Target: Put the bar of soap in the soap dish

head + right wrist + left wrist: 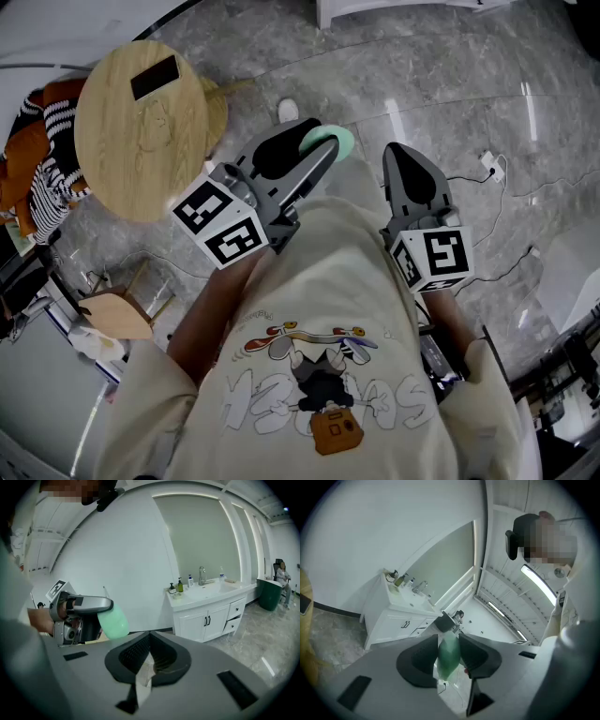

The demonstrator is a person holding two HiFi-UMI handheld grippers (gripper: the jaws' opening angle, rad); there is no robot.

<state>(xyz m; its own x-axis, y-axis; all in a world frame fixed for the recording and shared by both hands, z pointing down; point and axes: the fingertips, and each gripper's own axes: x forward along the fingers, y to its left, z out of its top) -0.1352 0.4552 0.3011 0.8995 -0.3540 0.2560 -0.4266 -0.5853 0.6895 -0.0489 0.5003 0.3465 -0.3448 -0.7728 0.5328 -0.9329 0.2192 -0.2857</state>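
Soap, a pale green bar, sits clamped in my left gripper. In the left gripper view both black pads press on its sides, and it stands on edge between them with its far end poking out past the tips. From the head view I see that end as a rounded green shape at the gripper's far tip. The bar is held in the air over the grey marble floor, just in front of my chest.

My right gripper hangs to the right of the left one, near it but not touching. Its jaws are closed tip to tip with nothing between them, and only floor shows through the gap lower down. In the right gripper view the left gripper and the soap are near, off to the left.

On the left in the head view stands a round wooden table with a black phone lying on its far part. Left of it lies a striped cloth. A cable trails on the floor to the right.

Against the far wall in the right gripper view is a white vanity. A faucet and a few bottles stand on its top, under a large mirror. To its right stands a dark green tub, and a person sits beyond it.
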